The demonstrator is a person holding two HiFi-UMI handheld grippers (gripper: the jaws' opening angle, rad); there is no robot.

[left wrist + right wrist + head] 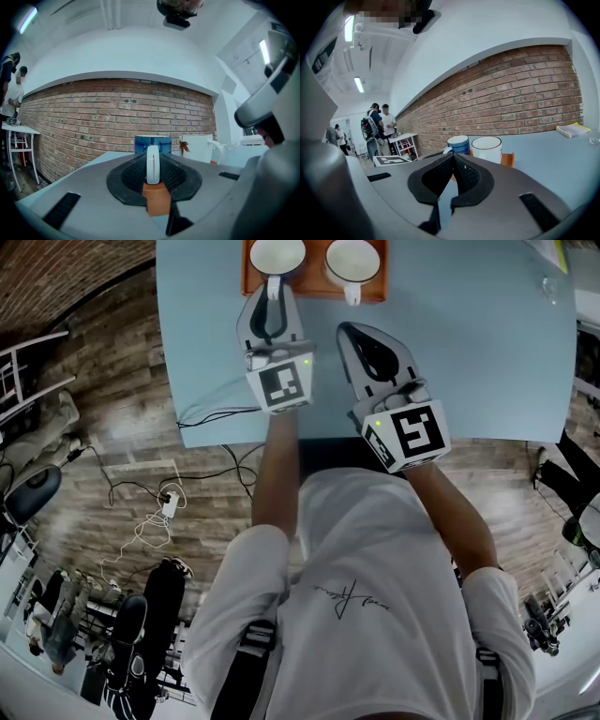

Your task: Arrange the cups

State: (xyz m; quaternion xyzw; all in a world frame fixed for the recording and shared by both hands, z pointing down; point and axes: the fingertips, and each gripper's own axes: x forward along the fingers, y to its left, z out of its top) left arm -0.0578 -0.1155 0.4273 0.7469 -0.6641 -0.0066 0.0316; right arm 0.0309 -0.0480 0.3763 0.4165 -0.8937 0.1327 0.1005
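left tool (273, 289) grips blue cup (140, 144) by handle; right tool (349, 332) closed, empty; shirt script (352, 598) illegible

Blue cup (161, 143), white cup (199, 149) (red leaf motif), orange tray (315, 292), pale-blue table (469, 352)

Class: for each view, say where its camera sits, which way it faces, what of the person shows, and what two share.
Head view: on the head, facing steeply down at the table; arms, shirt, left gripper, right gripper show.
Left gripper view: on that gripper, facing level; jaws grip the blue cup's handle.
Right gripper view: on that gripper, facing the white cup; jaws shut, empty.
Shared: both gripper views show the blue cup and white cup.
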